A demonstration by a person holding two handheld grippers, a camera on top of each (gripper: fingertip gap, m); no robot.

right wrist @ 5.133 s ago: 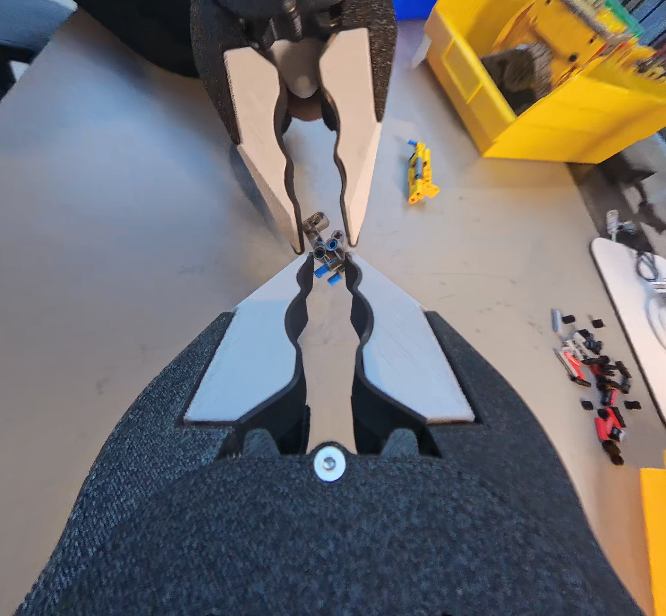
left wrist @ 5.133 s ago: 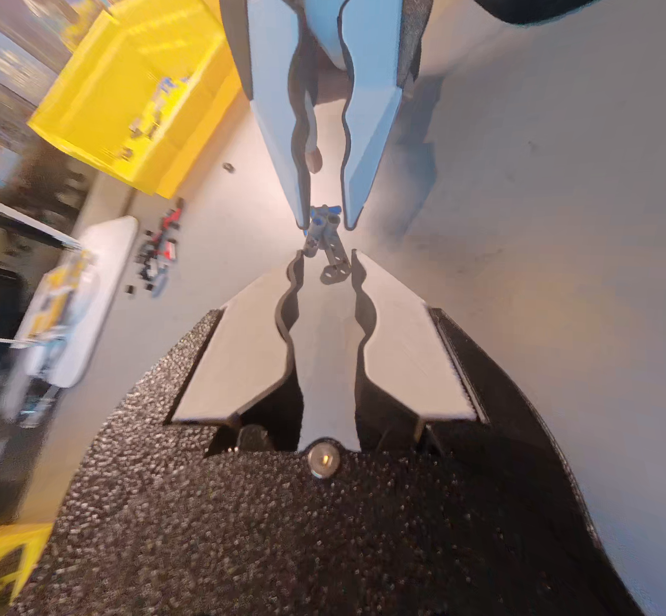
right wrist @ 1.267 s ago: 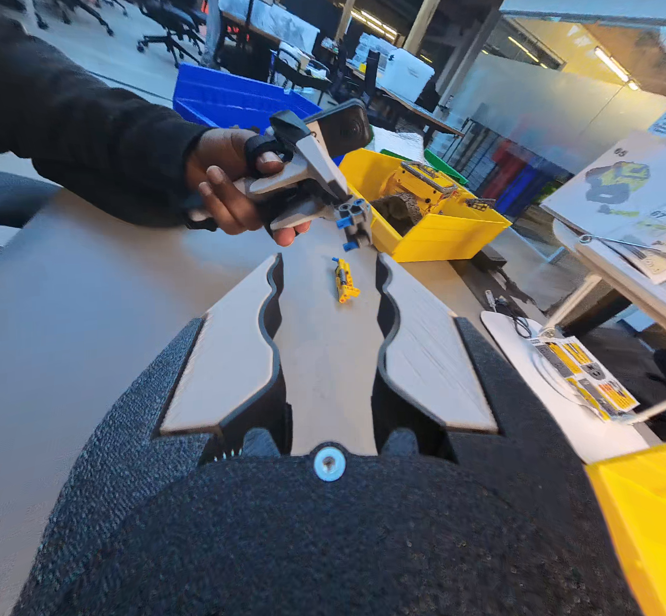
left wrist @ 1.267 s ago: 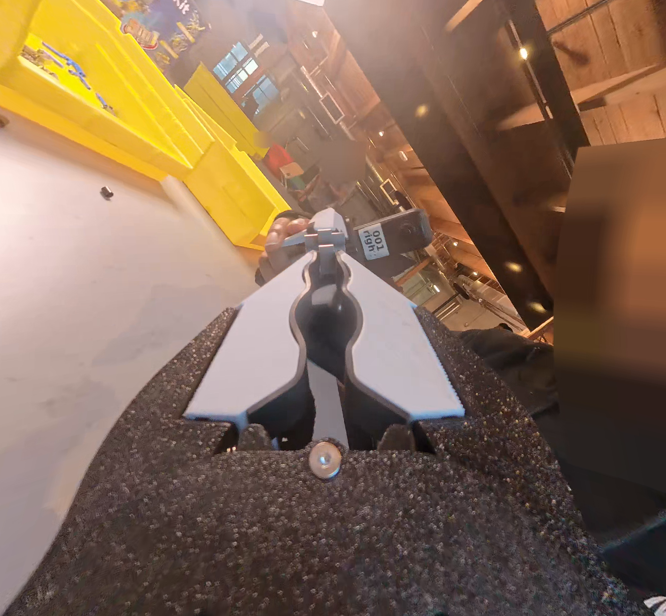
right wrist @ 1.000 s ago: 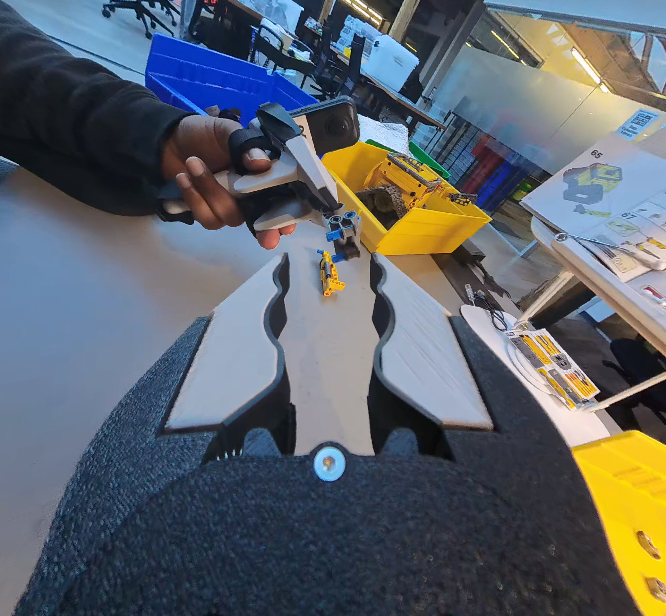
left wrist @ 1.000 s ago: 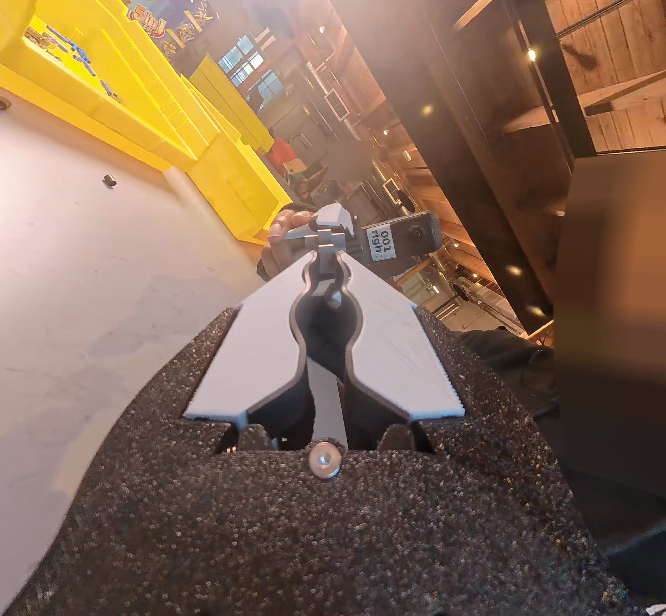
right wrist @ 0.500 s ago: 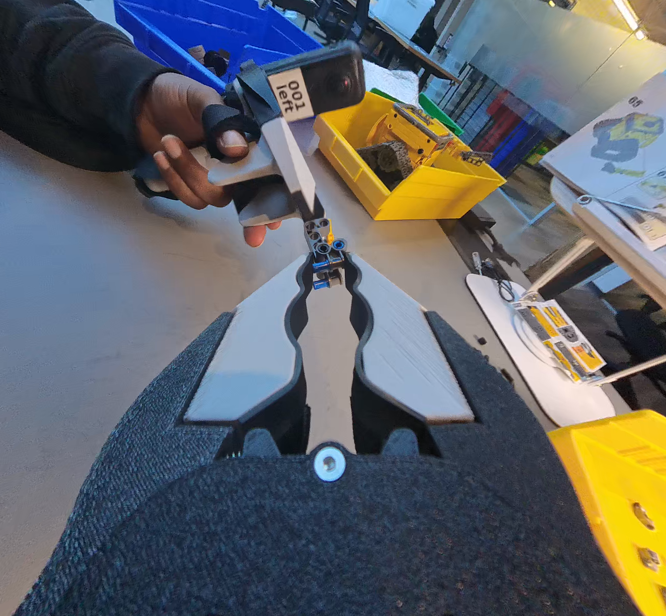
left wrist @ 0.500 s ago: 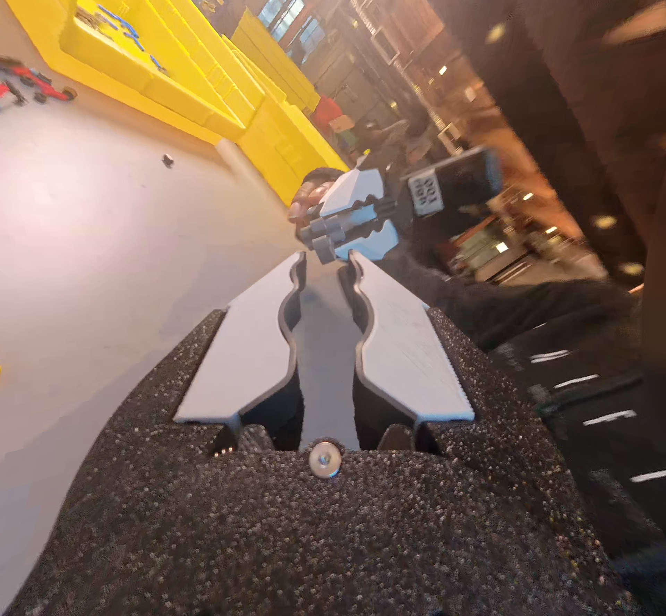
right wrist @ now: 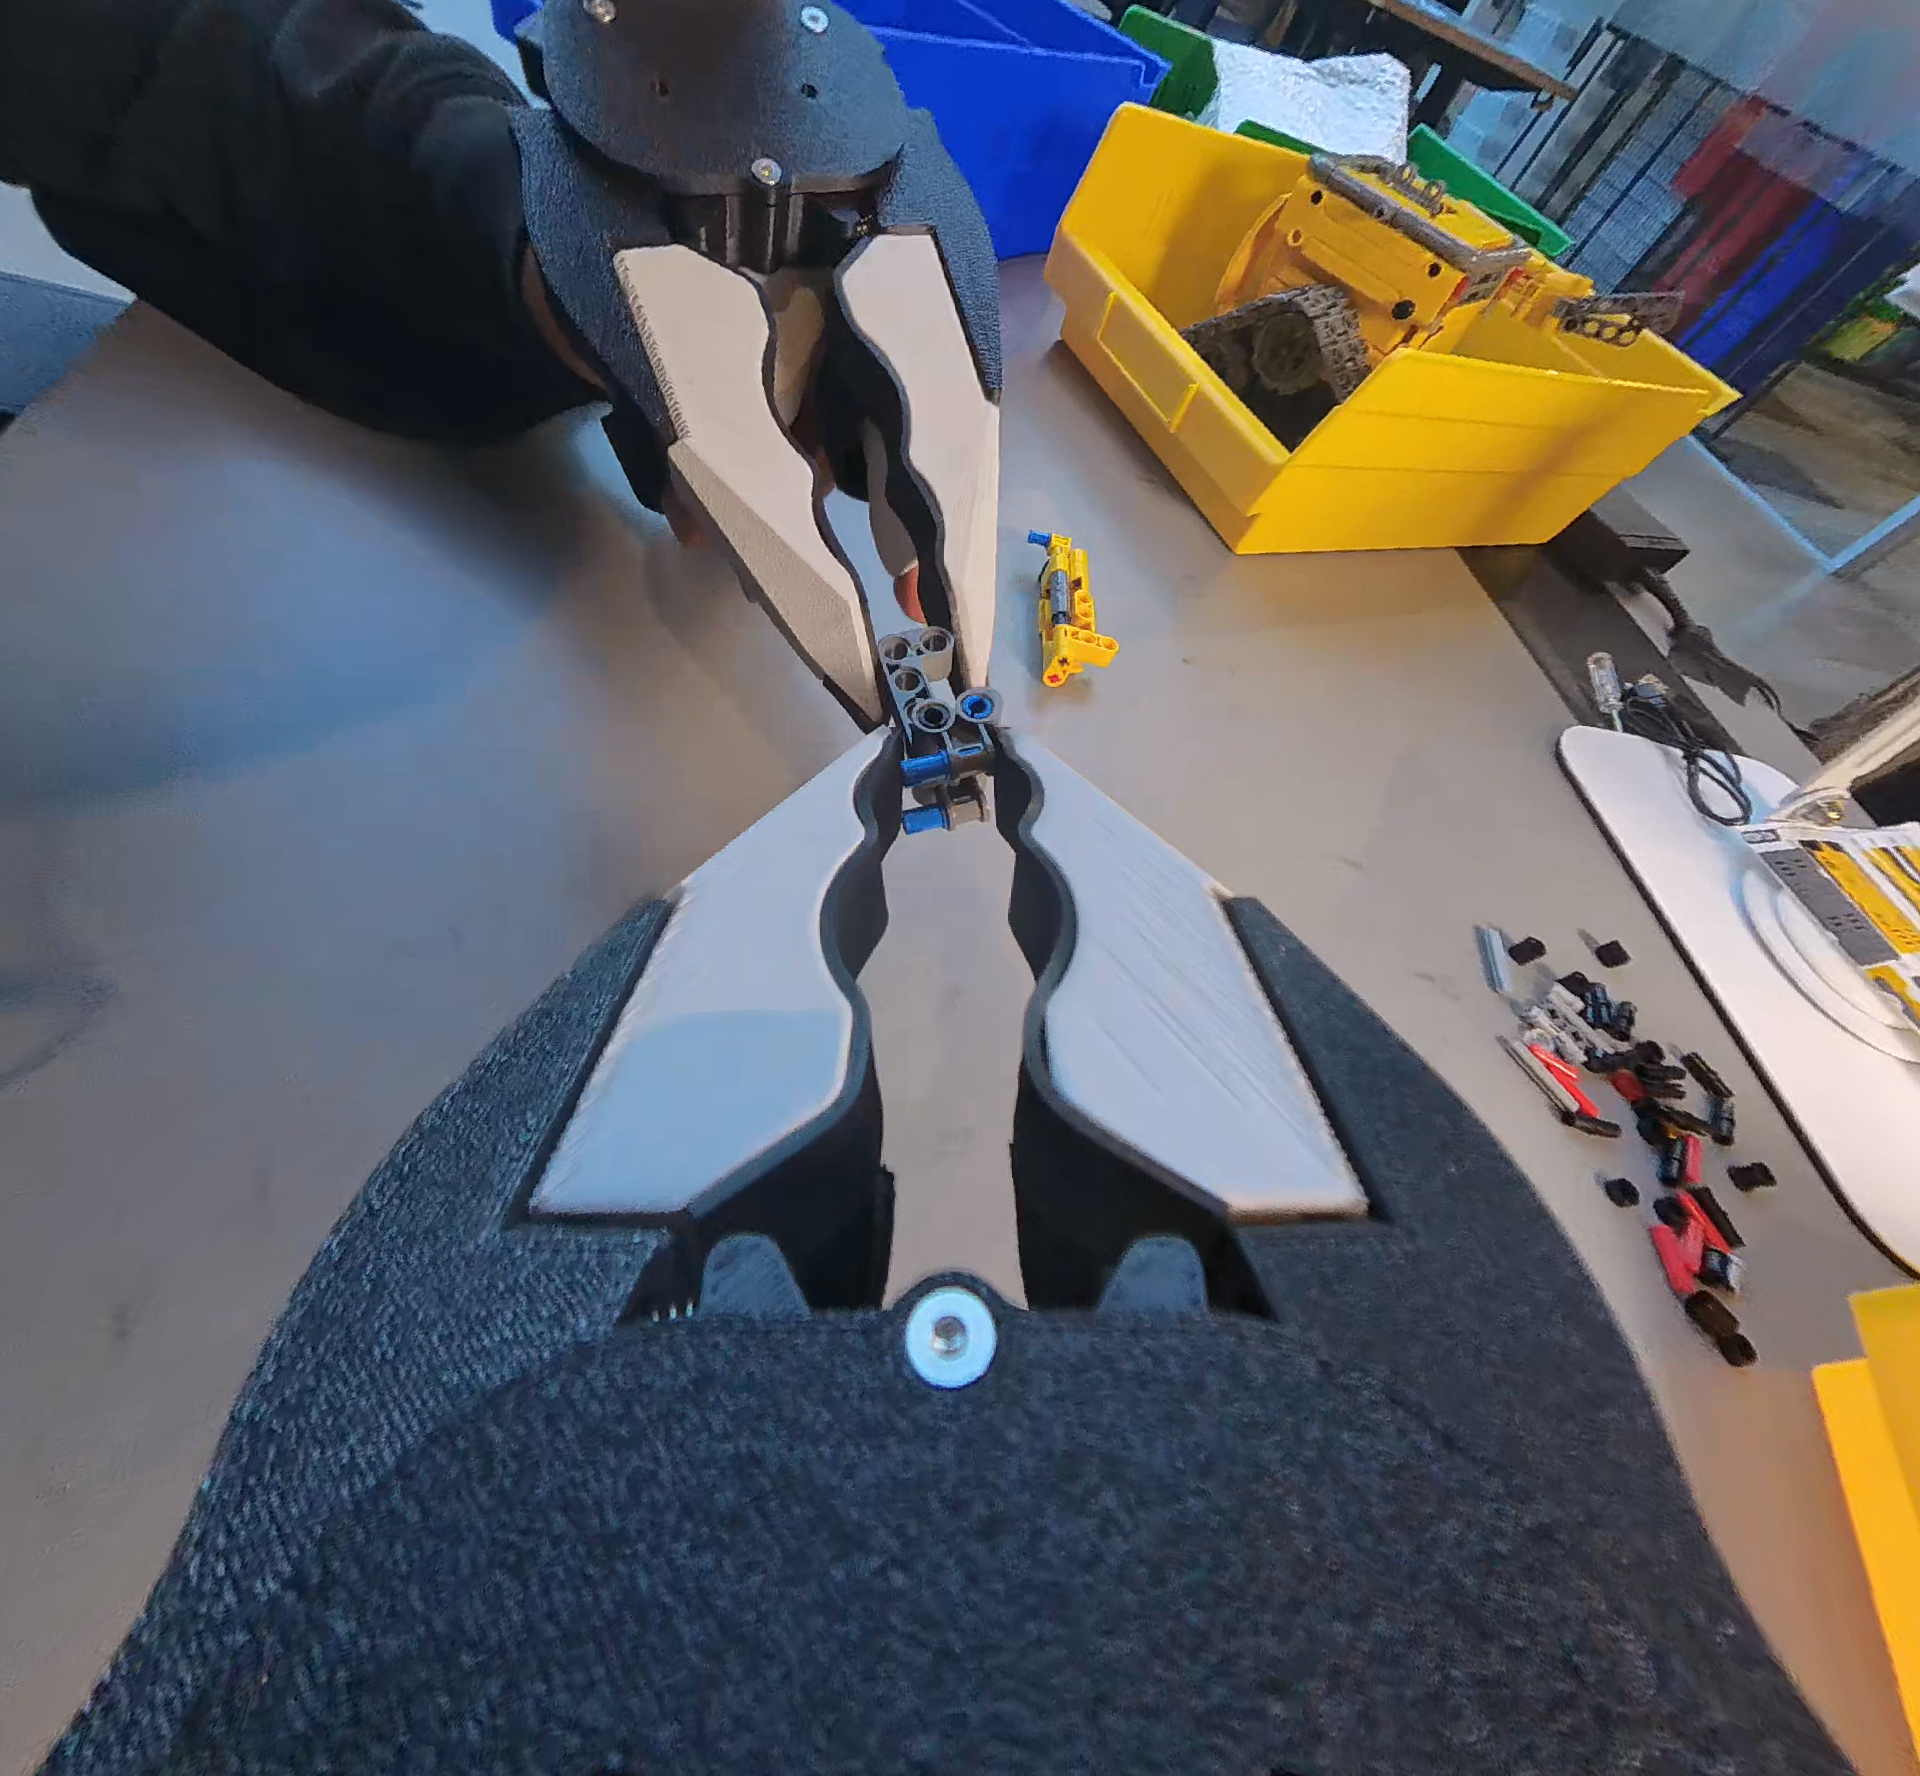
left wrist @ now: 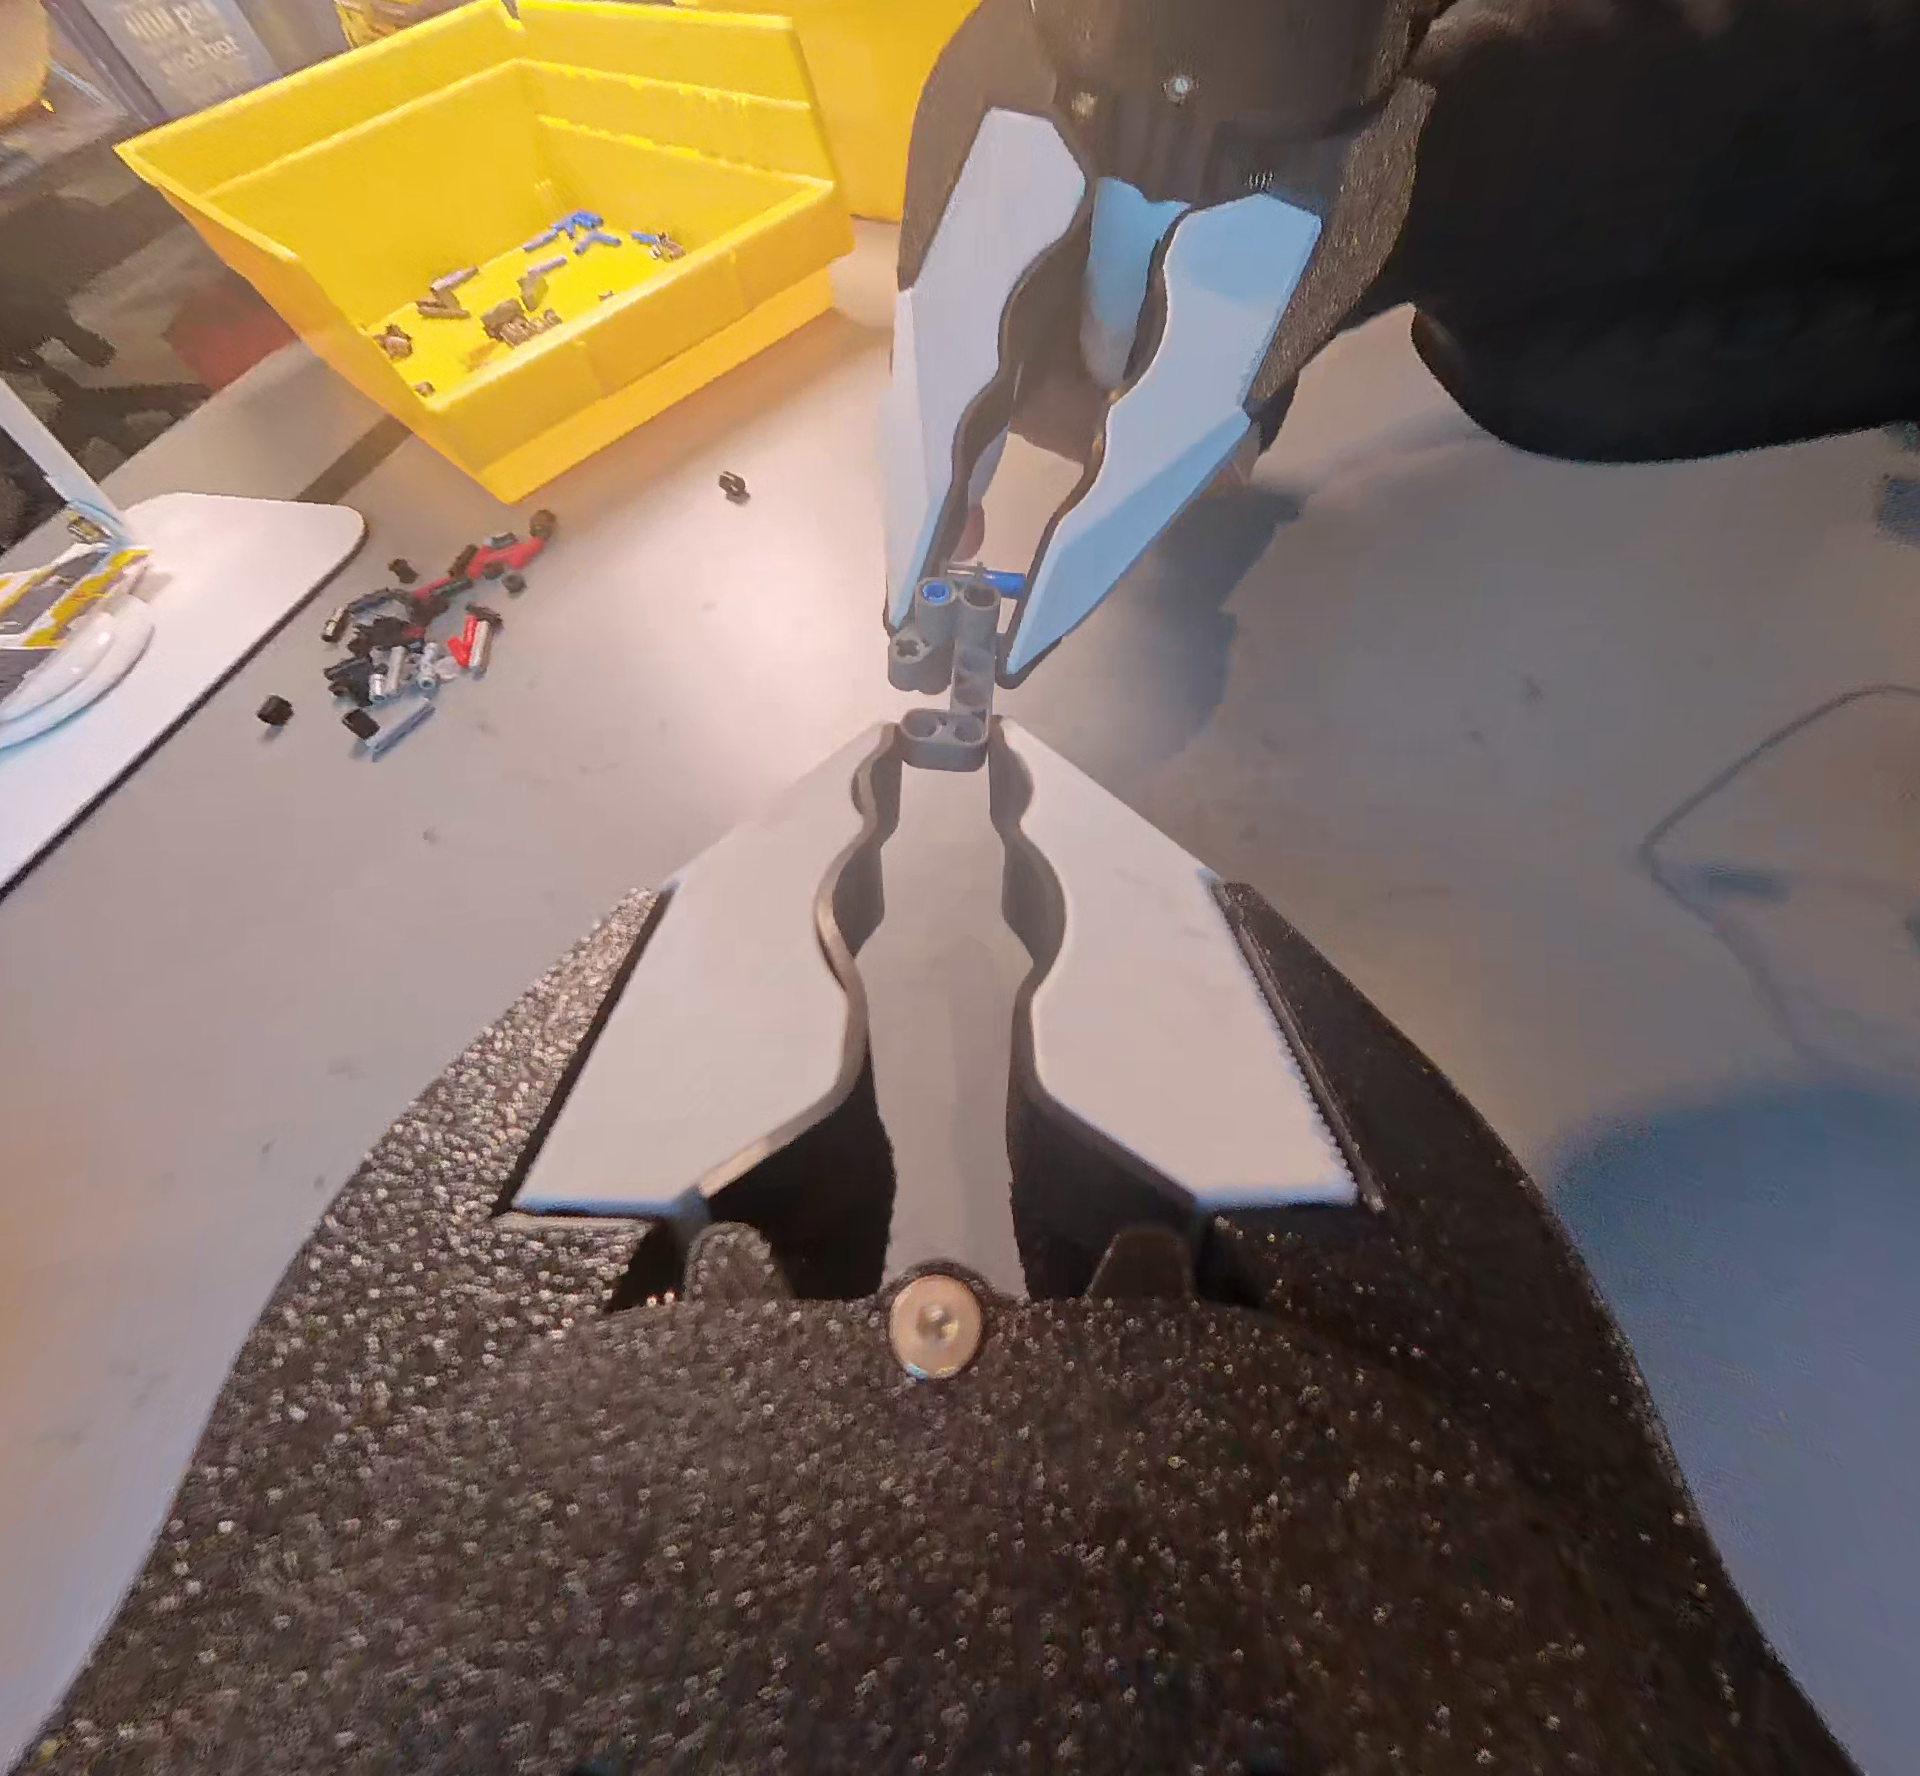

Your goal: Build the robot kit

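Left gripper: the left gripper (left wrist: 940,739) is seen tip to tip with the right gripper (right wrist: 940,765), and its jaws are clenched on one end of a small grey toy-brick piece (left wrist: 943,672)
Right gripper: its jaws are clenched on the other end of the same piece, where blue pins stick out (right wrist: 935,739)
Piece: it is held up between the two grippers, over the middle of the table
Table: a smooth grey table (right wrist: 312,791) is seen under everything, with faint marks on it
Loose bits: a little pile of black, red and grey bits (left wrist: 416,630) is found at 10 o'clock from the left gripper; in the right wrist view the same pile (right wrist: 1631,1113) is at 4 o'clock
Yellow toy part: a small yellow part (right wrist: 1068,620) is laid on the table just past the right gripper's tips, at 1 o'clock
Bins: a yellow bin with tiny parts (left wrist: 499,272) is placed at 11 o'clock in the left wrist view; another yellow bin (right wrist: 1455,438) holds a yellow tracked toy (right wrist: 1351,292); a blue bin (right wrist: 956,53) is behind
White board: a white board (right wrist: 1683,895) with a booklet is set at the table edge
Room: desks and chairs are seen far back, blurred
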